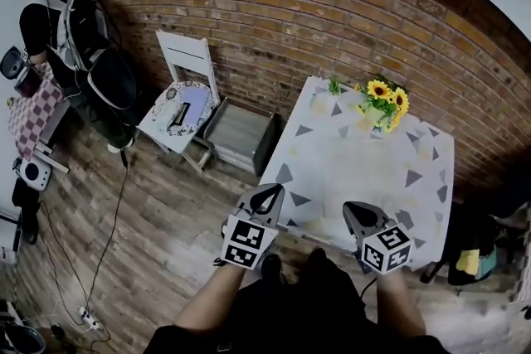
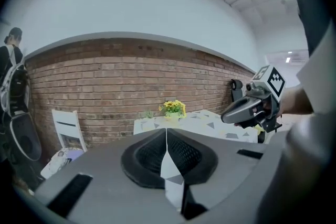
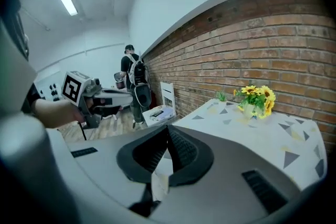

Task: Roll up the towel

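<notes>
At the near edge of the table (image 1: 325, 235), two tools are held side by side, well apart. The left gripper (image 2: 166, 145) is seen with its jaws pressed together, nothing between them. The right gripper (image 3: 168, 150) is likewise closed and empty. A triangle-patterned cloth (image 1: 365, 170) is spread flat over the tabletop, untouched; whether it is the towel cannot be told. Sunflowers (image 1: 386, 99) are set at the far edge by the brick wall (image 1: 274, 12). Open floor (image 1: 149, 236) is left beside the chair (image 1: 187, 62).

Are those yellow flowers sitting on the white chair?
No, the sunflowers stand on the table, while the white chair is a separate piece off to the table's left in the head view.
</notes>
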A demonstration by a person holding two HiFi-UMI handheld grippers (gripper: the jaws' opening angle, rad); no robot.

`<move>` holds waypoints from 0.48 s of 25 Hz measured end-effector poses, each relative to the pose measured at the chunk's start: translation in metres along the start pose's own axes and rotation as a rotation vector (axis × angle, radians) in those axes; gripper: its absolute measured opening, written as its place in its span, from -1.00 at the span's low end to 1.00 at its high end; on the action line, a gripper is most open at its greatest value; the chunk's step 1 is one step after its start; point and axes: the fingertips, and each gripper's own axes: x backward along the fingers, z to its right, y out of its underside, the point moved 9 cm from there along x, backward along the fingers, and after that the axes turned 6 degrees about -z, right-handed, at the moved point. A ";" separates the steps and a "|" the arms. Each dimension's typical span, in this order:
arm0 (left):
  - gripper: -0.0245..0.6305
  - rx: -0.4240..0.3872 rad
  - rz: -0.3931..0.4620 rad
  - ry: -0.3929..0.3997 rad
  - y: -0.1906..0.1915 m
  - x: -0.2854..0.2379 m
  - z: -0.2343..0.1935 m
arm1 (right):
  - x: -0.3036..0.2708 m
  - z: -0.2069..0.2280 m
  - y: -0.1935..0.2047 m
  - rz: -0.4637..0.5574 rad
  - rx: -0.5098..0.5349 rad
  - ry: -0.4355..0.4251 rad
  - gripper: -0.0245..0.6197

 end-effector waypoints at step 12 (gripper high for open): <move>-0.85 -0.103 -0.136 0.247 0.019 -0.099 0.021 | -0.028 0.030 0.065 -0.173 -0.022 0.149 -0.75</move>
